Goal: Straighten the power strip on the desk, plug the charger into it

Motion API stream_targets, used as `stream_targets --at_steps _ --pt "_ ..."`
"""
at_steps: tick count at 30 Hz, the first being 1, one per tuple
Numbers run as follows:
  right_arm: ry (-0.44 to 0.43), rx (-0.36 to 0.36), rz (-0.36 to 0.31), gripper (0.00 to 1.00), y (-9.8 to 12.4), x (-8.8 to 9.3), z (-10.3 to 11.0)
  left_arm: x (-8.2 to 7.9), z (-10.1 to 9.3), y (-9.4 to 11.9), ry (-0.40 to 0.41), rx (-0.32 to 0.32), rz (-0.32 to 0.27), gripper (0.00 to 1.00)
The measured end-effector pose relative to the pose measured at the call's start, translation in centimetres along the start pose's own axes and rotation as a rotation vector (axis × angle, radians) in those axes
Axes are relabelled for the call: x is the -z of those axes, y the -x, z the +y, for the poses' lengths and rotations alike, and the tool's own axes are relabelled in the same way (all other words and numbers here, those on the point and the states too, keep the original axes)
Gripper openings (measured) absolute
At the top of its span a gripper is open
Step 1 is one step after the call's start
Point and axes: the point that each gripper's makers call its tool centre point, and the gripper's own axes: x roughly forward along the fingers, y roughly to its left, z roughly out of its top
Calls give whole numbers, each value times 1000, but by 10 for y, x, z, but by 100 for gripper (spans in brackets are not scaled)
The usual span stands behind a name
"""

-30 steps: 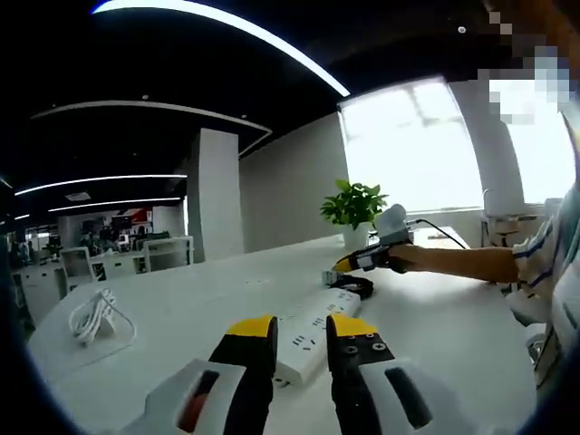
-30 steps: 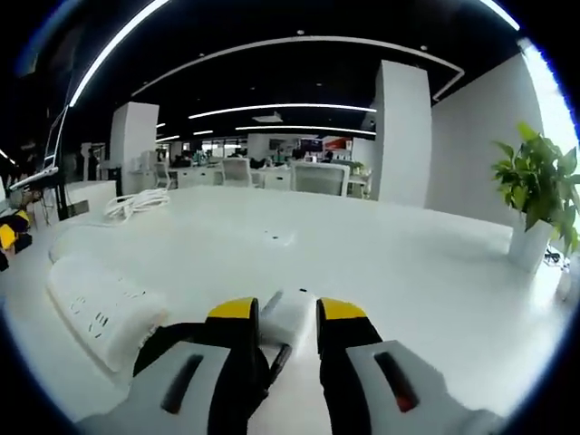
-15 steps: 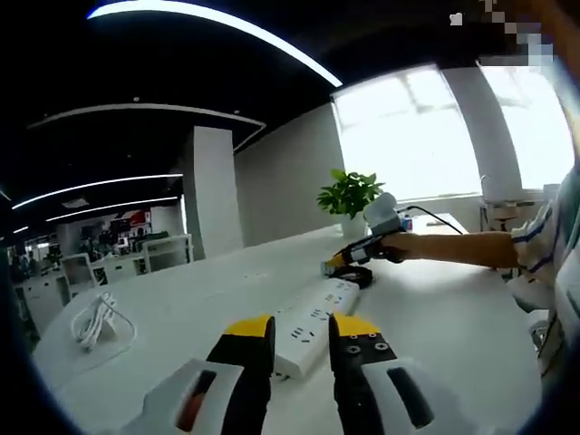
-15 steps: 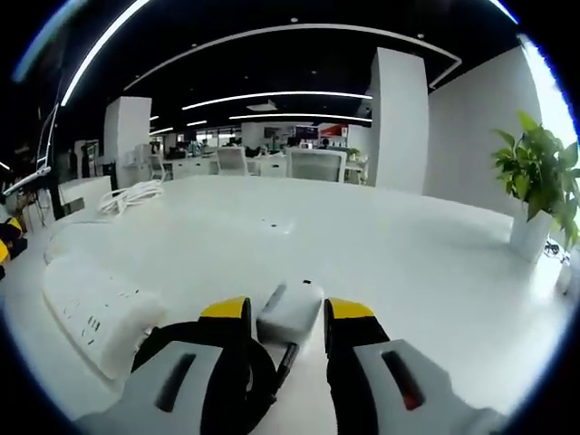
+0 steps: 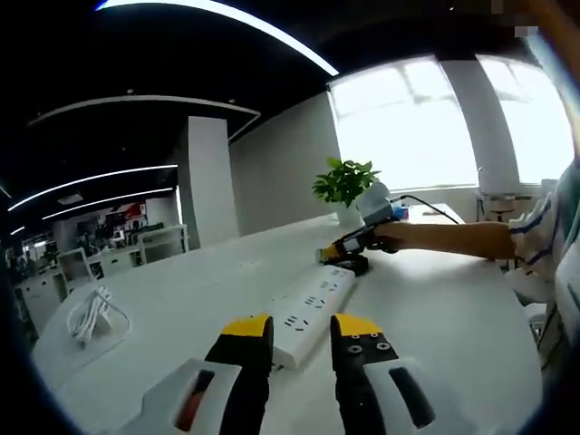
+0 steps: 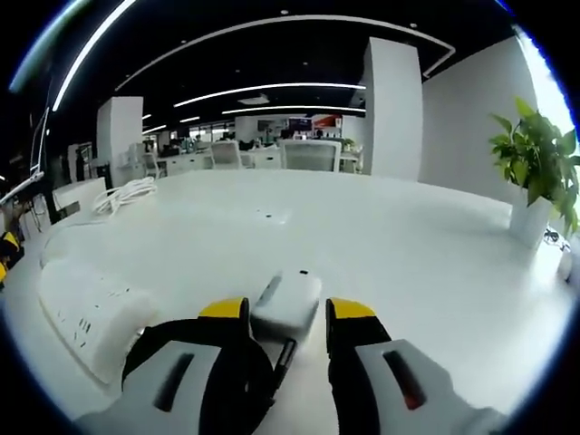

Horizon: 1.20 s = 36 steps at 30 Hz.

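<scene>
The white power strip (image 5: 313, 304) lies on the white desk (image 5: 435, 326), running away from me toward the right gripper. My left gripper (image 5: 302, 329) has its yellow-tipped jaws on either side of the strip's near end and looks shut on it. In the right gripper view the strip (image 6: 82, 308) lies at lower left. My right gripper (image 6: 287, 313) is shut on the white charger (image 6: 288, 301), whose black cable (image 6: 283, 355) trails back between the jaws. In the left gripper view the right gripper (image 5: 337, 250), held by a person's hand, hovers at the strip's far end.
A potted plant (image 6: 539, 172) stands at the desk's far side by the window (image 5: 408, 127). A coiled white cable (image 6: 127, 195) lies on the desk, and a black cable coil (image 5: 355, 265) sits under the right gripper. Office chairs and pillars stand beyond.
The right gripper's jaws stand slightly wider, and more of the charger shows ahead of the tips. In the left gripper view the strip now points straighter away, and the right gripper sits closer to its far end.
</scene>
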Motion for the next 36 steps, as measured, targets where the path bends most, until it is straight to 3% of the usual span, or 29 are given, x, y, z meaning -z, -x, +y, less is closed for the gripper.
stream_targets --at_steps 14,27,36 --pt "-42 12 50 32 -4 3 1 1 -2 1 -3 13 17 29" --pt "-105 28 89 30 -4 7 2 -4 0 5 -1 0 -2 29" --pt "-54 33 93 28 -2 5 3 -3 0 5 -2 -5 -4 29"
